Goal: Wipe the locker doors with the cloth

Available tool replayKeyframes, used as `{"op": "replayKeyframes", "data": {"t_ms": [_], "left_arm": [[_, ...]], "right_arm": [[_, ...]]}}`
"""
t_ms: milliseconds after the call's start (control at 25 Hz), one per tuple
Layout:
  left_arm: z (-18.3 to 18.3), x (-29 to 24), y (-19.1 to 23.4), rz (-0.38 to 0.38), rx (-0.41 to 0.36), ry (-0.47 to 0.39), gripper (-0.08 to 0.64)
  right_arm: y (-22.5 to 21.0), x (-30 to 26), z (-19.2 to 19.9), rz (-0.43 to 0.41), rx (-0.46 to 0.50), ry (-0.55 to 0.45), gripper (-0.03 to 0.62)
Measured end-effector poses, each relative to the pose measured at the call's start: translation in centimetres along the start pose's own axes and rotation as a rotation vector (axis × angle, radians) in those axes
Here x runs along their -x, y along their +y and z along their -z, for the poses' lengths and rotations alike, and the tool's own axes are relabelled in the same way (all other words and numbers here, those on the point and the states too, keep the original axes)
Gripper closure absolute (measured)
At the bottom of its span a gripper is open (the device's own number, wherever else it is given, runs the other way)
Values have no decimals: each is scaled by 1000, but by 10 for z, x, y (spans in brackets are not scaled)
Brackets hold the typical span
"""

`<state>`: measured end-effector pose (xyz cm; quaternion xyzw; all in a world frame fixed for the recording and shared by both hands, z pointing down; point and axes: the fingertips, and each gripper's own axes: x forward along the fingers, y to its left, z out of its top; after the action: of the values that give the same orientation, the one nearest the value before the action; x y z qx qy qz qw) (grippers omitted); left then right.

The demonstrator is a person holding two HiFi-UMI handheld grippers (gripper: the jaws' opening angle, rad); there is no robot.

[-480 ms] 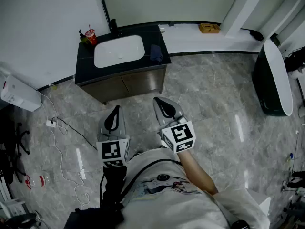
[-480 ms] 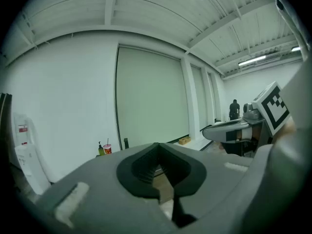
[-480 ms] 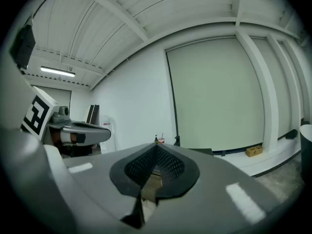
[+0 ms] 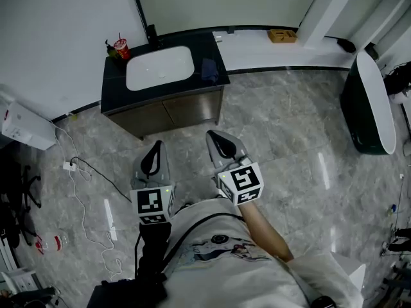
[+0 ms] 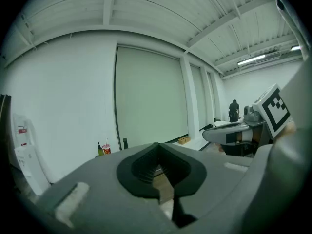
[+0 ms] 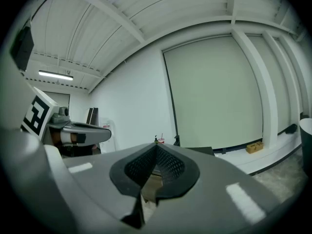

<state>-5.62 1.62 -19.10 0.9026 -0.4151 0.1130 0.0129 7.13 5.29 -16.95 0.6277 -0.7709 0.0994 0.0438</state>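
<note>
The cloth [image 4: 210,70], a dark blue lump, lies on the black bench [image 4: 115,87] in the upper middle of the head view, just right of the white sink [image 4: 160,68]. The brown locker doors [image 4: 170,114] are right below. Nothing is picked up, so I think the job is only starting. Next, a claw must reach the cloth, open and grab it. The left claw [image 4: 154,149] and right claw [image 4: 216,137] are both closed and empty. The sink looks empty. A red cup [image 4: 121,47] holds a straw.
</note>
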Motion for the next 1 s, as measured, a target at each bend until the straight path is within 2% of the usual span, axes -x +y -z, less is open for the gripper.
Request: {"op": "replayKeyframes", "data": {"t_ms": [600,1000], "left_arm": [[2,-13,-40,9,-6,22,558],[17,-19,-61,-40,28,66,558]], "right_arm": [[-33,26,13,-12,-33,0,588],[-62,42,25,-32,-36,33,588]]}}
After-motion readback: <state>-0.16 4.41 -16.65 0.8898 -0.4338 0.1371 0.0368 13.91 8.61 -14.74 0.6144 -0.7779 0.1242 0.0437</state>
